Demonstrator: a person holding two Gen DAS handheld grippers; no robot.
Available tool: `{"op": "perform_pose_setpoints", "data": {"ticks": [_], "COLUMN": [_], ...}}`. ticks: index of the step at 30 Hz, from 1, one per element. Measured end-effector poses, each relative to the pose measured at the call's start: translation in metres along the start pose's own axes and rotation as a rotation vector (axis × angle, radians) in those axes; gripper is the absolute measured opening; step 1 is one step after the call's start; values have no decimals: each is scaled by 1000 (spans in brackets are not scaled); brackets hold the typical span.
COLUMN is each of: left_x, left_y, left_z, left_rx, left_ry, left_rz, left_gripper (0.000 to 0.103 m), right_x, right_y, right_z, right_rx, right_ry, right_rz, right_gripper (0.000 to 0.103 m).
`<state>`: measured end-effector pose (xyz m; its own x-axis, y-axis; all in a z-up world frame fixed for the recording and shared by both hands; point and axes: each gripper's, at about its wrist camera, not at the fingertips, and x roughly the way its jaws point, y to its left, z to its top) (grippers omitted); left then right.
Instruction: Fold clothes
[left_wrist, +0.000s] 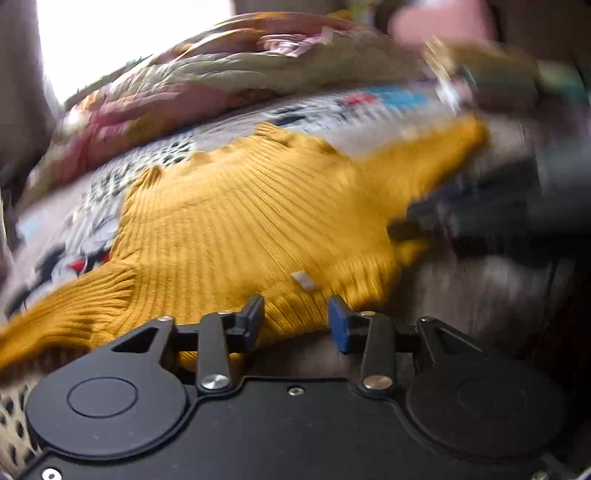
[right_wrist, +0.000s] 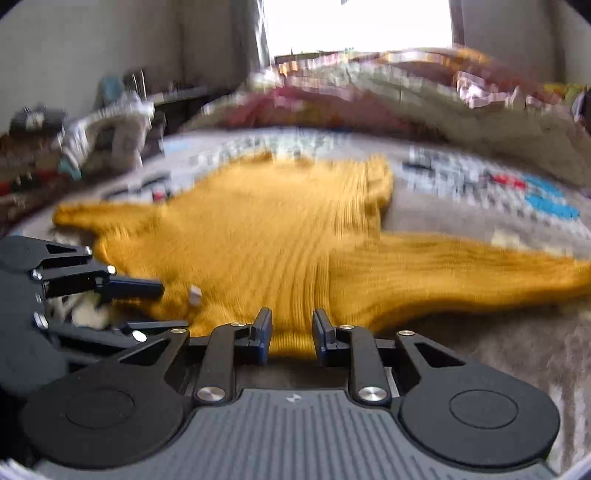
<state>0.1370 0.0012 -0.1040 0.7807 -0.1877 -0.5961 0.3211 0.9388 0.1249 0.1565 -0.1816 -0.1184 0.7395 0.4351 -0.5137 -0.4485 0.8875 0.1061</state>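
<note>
We have the yellow sweater's (right_wrist: 258, 229) hem pinched in both hand-held grippers, left (left_wrist: 297, 321) and right (right_wrist: 291, 332) (jaws narrowed on knit); next, lift it evenly for folding.

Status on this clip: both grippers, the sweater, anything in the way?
Left gripper and right gripper both at the near hem of the mustard sweater, knit between the fingers. Sweater spread flat on patterned bedspread. Nothing blocking.

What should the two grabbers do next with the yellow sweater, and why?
Probably lift the near edge and carry it toward the far side. Both the left gripper and right gripper have the mustard sweater's near edge between their fingers, and it lies spread flat on the patterned bedcover, sleeves out, so a first fold seems due.
</note>
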Motion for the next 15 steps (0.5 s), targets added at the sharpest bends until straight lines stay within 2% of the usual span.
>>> {"op": "perform_pose_setpoints", "data": {"ticks": [2,3,5,9,13,15], "left_x": [0,5,25,96,166,188], "left_y": [16,20,23,16,-15,-19], "left_z": [26,39,69,109,122,131], "left_rx": [-47,-39,-7,43,169,188], "left_ry": [-34,-46,-60,-6,76,74], "left_rz": [-12,-26,-55,-116,-142,-126], "left_gripper": [38,38,36,23,22,22], "right_x": [4,10,28,34,38,39], "right_y": [0,0,1,-10,-21,-21], "right_z": [1,-1,-8,-8,-10,-12], "right_rx": [-9,-17,-43,0,50,54], "right_ry": [-38,-33,35,44,59,61], "right_rz": [37,58,76,120,175,184], "right_gripper": [25,25,25,25,25,25]}}
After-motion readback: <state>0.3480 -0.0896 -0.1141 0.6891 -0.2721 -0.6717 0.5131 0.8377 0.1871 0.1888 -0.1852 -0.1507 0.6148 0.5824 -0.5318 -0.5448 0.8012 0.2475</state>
